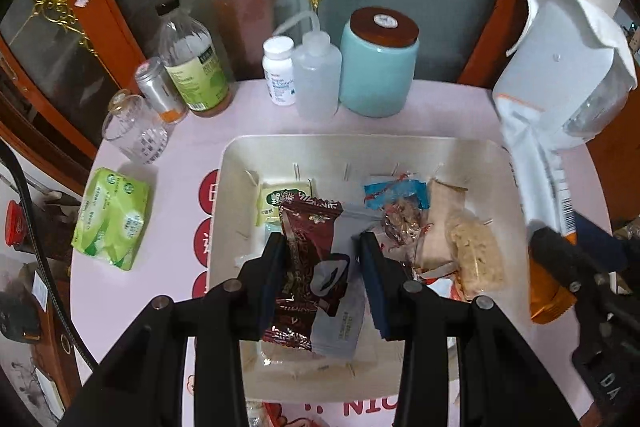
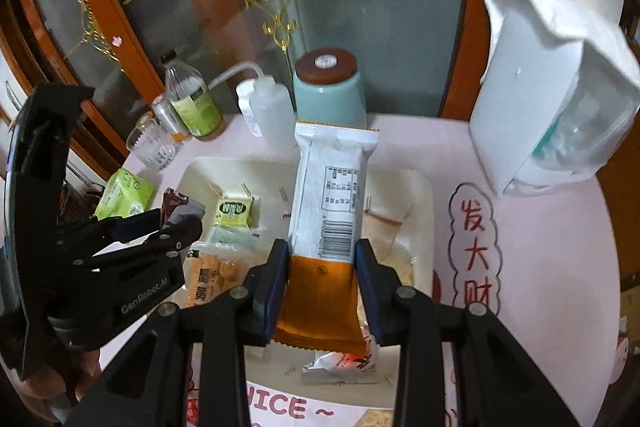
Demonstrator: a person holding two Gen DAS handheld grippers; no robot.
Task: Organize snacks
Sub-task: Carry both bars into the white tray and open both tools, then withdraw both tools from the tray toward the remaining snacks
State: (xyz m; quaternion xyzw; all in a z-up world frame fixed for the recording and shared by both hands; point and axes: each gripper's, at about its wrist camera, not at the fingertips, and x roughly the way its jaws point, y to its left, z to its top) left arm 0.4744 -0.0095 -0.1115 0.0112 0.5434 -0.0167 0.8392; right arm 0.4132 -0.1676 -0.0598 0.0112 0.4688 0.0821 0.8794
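My left gripper is shut on a maroon and grey snack packet, held over the cream tray. It also shows in the right wrist view, with the packet's tip sticking out. My right gripper is shut on a long white and orange snack packet, held above the tray. That packet also shows at the right of the left wrist view. The tray holds several snacks: a green packet, a blue-wrapped one and pale bars.
A green tissue pack lies left of the tray. A glass cup, bottles, a white pill bottle, a squeeze bottle and a teal canister stand behind. A white water jug stands at right.
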